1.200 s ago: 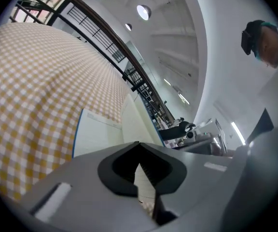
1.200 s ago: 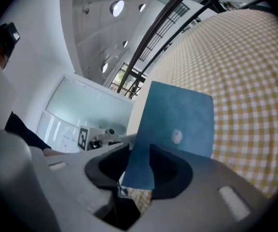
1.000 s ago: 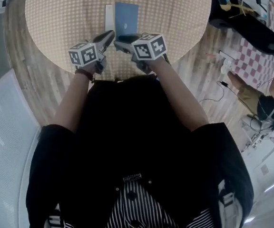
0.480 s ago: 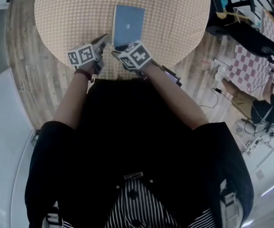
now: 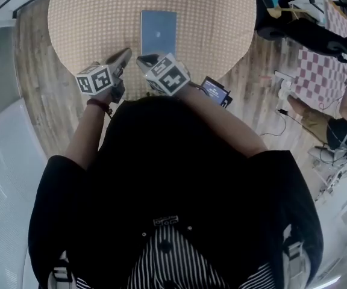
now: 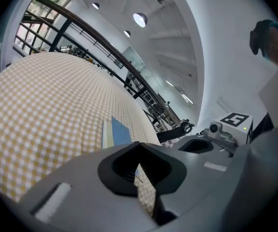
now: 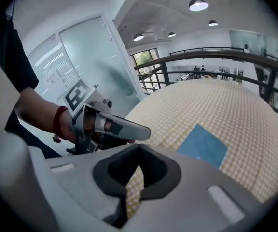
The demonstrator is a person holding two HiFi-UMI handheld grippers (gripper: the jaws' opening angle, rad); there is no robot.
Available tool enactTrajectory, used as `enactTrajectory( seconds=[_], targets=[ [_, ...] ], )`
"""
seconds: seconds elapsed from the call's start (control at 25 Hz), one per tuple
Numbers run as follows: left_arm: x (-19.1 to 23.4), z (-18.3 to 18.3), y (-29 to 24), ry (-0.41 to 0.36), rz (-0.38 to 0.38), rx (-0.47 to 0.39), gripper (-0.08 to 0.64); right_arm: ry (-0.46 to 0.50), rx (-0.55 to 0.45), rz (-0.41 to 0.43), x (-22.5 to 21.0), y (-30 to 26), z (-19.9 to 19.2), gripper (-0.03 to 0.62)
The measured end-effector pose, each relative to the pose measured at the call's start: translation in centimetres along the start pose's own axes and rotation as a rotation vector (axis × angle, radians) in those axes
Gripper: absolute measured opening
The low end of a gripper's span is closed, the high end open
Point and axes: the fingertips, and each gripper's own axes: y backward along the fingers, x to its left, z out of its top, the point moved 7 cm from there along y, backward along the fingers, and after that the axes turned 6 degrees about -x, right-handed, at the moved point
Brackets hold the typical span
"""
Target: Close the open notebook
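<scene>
Just nearer than the notebook [image 5: 158, 32], the left gripper [image 5: 124, 56] and right gripper [image 5: 144, 59] hang with jaws closed, both empty. The notebook lies shut, blue cover up, its small pale mark unreadable. Bare checked worktop [image 5: 89, 17] spreads round and beyond it.

Round table [image 5: 89, 17], covered edge to edge with a cloth [image 5: 209, 23] in a small tan-and-white check. The cloth lies flat, with no folds showing. The table stands on a floor [image 5: 35, 89] of pale wood planks.

One item lies directly on the cloth: a notebook [image 5: 158, 32], closed and flat, blue cover up. It sits on the near half of the table, inside the rim, long sides running away from the person. A small pale mark shows at the middle of the cover. In the left gripper view a pale strip of page edges runs along the notebook's [image 6: 119, 132] left side. The right gripper view shows the same blue cover [image 7: 202, 146], with checked cloth on all sides of it.
</scene>
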Motion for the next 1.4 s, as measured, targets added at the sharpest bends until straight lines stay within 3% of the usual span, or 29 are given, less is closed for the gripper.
enactTrajectory(
  seconds=[0.28,0.52,0.76,1.4],
  targets=[
    [-6.6,2.1,-1.1,-0.148,-0.106,-0.024,0.003,-0.075,-0.177,-0.073,-1.6,6.3,1.8,0.002],
    [-14.9,5.7,-2.5,-0.343,-0.242,-0.089,0.003,-0.058,-0.394,-0.272,-3.6,14.1,3.2,0.002],
    [-19.4,6.6,-1.7,-0.503,-0.252,-0.139,0.003,-0.087,-0.489,-0.319,-3.8,17.4,3.4,0.002],
    [-16.5,4.8,0.1,-0.448,-0.215,-0.110,0.003,-0.105,-0.469,-0.295,-3.2,15.9,3.0,0.002]
  ],
)
